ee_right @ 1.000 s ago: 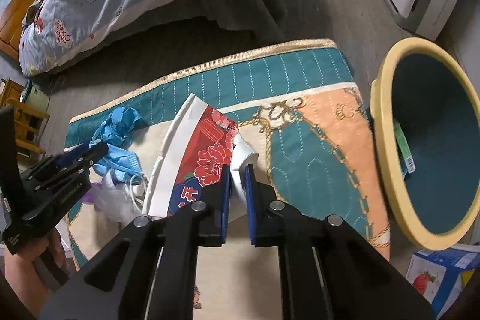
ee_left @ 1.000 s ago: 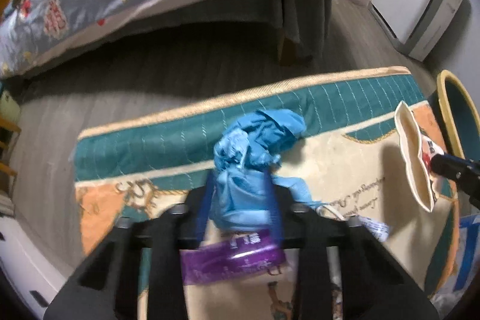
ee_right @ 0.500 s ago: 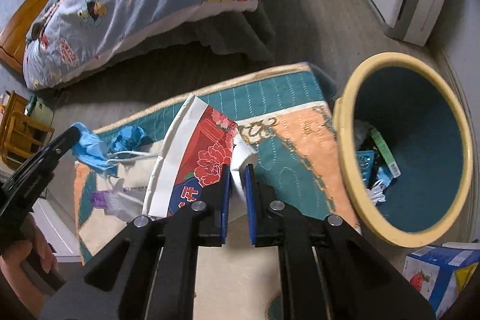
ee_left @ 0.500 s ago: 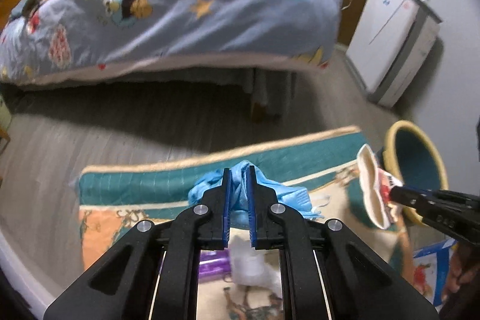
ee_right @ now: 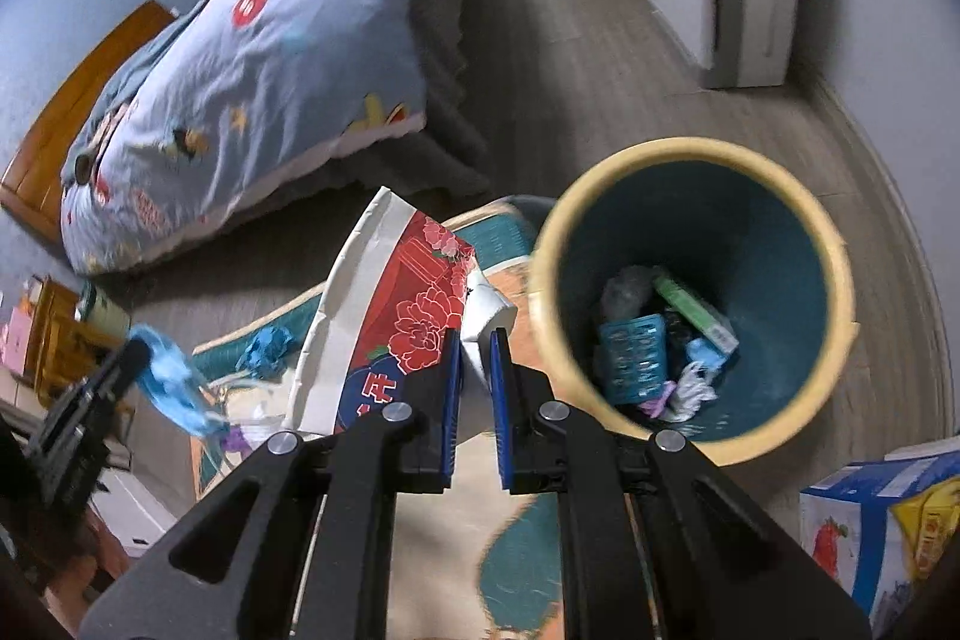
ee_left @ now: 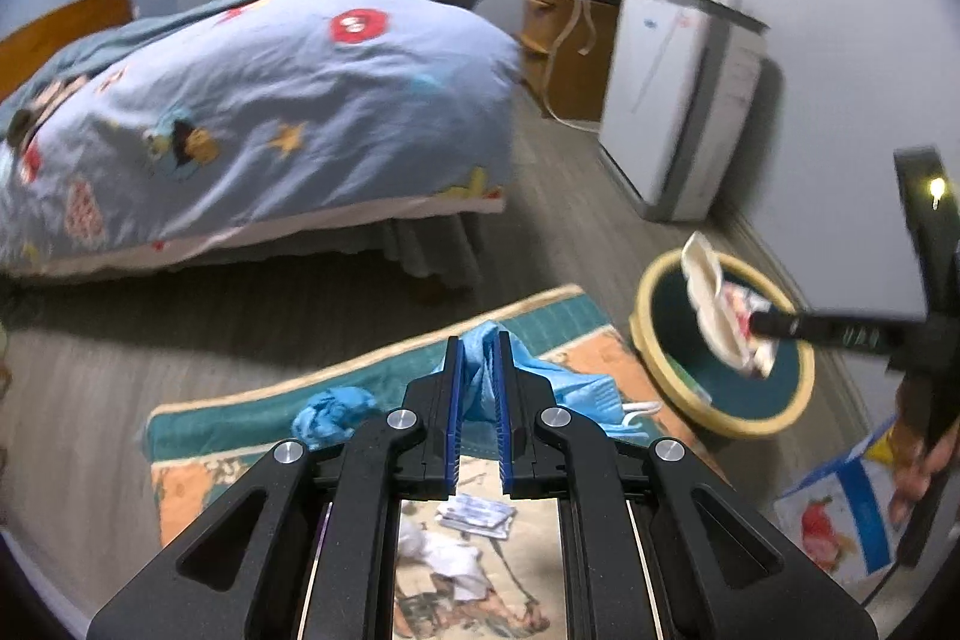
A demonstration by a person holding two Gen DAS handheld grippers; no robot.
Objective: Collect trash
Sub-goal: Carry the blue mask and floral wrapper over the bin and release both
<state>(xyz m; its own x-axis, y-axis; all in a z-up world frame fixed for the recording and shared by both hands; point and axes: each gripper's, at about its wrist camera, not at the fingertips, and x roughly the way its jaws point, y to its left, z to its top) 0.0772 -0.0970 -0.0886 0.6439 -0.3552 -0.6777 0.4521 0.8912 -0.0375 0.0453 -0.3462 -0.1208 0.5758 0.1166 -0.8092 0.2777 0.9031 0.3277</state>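
Observation:
My left gripper point(ee_left: 478, 346) is shut on a light blue face mask point(ee_left: 480, 382) and holds it above the rug; it also shows in the right wrist view point(ee_right: 171, 382). My right gripper point(ee_right: 475, 340) is shut on a flattened red-and-white paper bowl point(ee_right: 390, 316), held beside the rim of the round trash bin point(ee_right: 840, 280). In the left wrist view the bowl point(ee_left: 720, 310) hangs over the bin point(ee_left: 654, 358). A crumpled blue glove point(ee_left: 333, 415) lies on the rug.
The patterned rug point(ee_left: 198, 466) holds a white wrapper point(ee_left: 477, 514) and crumpled tissue point(ee_left: 444, 556). The bin holds several pieces of trash point(ee_right: 660, 346). A bed point(ee_left: 252, 112) stands behind, a white appliance point(ee_left: 678, 100) at the right wall, a cardboard box point(ee_right: 870, 514) by the bin.
My left gripper closed on the blue mask and lifted it off the rug. My right gripper carried the paper bowl right, up to the bin.

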